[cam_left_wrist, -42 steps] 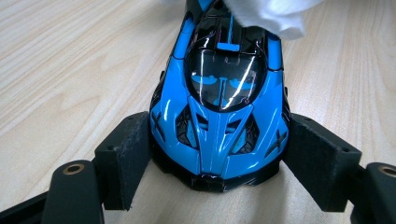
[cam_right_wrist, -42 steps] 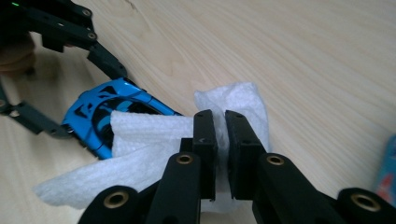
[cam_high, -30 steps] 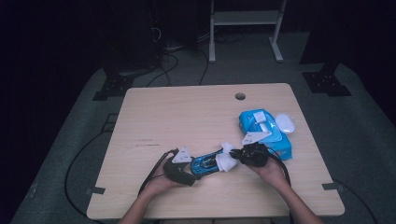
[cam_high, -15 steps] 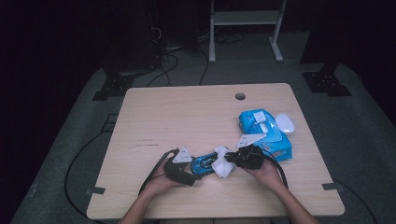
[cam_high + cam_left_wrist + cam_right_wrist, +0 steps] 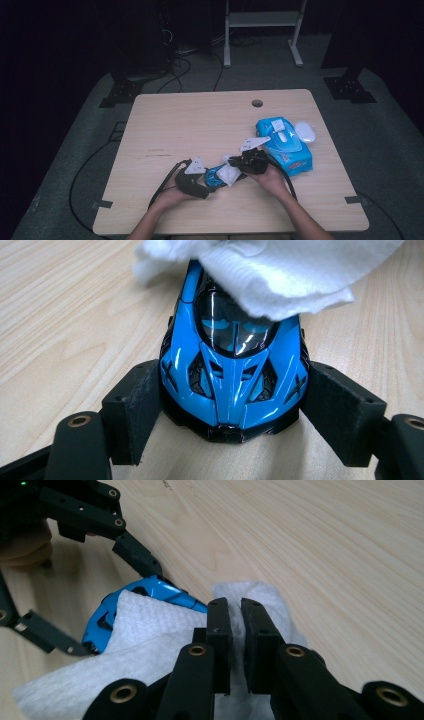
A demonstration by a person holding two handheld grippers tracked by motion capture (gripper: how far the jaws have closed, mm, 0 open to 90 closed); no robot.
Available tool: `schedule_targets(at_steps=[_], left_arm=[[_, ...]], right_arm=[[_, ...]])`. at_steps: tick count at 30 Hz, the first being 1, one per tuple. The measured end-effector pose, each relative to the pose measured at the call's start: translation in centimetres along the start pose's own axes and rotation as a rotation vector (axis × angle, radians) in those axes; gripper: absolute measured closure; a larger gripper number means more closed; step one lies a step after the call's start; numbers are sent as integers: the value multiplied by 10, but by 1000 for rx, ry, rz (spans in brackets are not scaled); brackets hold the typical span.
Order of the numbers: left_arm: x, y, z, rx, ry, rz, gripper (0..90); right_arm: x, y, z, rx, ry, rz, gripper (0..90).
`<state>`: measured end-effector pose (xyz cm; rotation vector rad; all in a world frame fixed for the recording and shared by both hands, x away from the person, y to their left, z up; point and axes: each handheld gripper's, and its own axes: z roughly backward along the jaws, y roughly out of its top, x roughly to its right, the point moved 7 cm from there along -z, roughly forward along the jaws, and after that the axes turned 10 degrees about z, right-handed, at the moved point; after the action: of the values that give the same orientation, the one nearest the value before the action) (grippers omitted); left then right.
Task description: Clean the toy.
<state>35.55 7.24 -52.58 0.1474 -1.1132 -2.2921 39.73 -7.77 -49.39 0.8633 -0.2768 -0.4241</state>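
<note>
High view: wipe point(image 5: 229, 174) farther over car point(image 5: 214, 176)

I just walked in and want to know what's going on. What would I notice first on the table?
A shiny blue toy car near the table's front edge, clamped at its sides by the left gripper. The right gripper pinches a white wipe lying over the car's top. Behind them, at the right, sits a blue wipes pack.

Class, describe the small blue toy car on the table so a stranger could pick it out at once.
On the light wooden table, look at the near edge where two hands meet. The left gripper clamps the glossy blue toy car, with a white wipe draped over it. Unlike the blue wipes packet, it is tiny, hard and black-trimmed.
</note>
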Motion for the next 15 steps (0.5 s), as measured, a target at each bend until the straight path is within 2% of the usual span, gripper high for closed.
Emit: schedule_targets(at_steps=[3, 6, 8, 11, 15], left_arm=[[0, 0, 0, -6, 4, -10, 251], [0, 0, 0, -6, 5, -9, 251], [0, 0, 0, -6, 3, -9, 251], [0, 0, 0, -6, 3, -10, 251], [0, 0, 0, -6, 3, -9, 251]], right_arm=[[3, 2, -3, -15, 6, 4, 826], [11, -2, 0, -58, -42, 34, 825], [15, -6, 5, -67, -47, 18, 820], [16, -8, 9, -62, -36, 14, 777], [16, -5, 18, -15, -20, -2, 690]])
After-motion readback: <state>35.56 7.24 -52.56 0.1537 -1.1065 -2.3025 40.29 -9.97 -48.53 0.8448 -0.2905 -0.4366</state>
